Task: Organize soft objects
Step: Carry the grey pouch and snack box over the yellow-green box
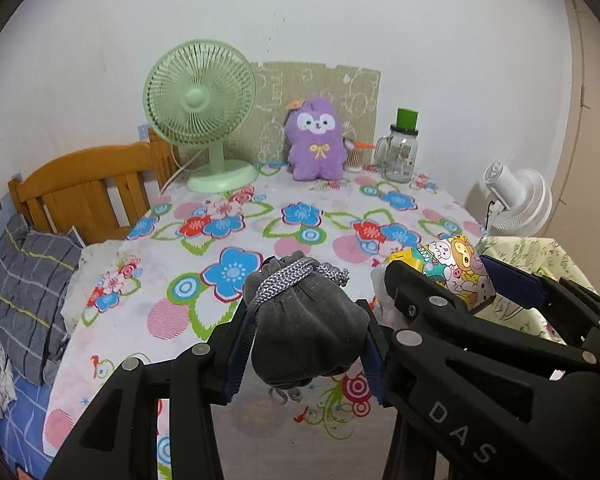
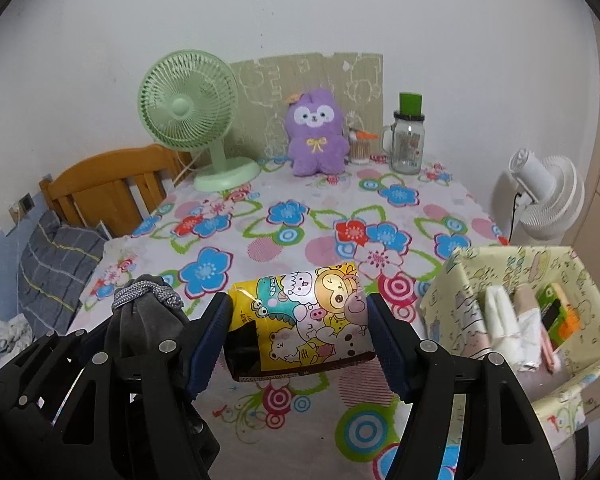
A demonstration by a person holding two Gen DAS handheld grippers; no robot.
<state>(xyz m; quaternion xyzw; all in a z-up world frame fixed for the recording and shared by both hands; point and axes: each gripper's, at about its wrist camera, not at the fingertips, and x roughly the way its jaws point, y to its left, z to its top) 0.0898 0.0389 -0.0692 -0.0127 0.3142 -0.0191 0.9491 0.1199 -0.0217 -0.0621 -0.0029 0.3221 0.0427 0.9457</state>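
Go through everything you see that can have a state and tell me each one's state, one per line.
Left gripper: shut on the grey drawstring pouch.
Grey drawstring pouch: cinched closed, held.
Right gripper: shut on the cartoon tissue pack.
Cartoon tissue pack: held, sealed.
Storage box: open, partly filled.
Glass jar: lidded, upright.
Green fan: upright.

Left claw [image 1: 306, 334] and right claw [image 2: 300, 330] held side by side, level, jaws of each clamped on a load.

On the table [image 2: 300, 432], the plush toy [image 2: 317, 140] stands at the back; the fan [image 2: 188, 112] is left of it, the jar [image 2: 408, 144] right, the box [image 2: 540, 272] nearer, at the right edge.
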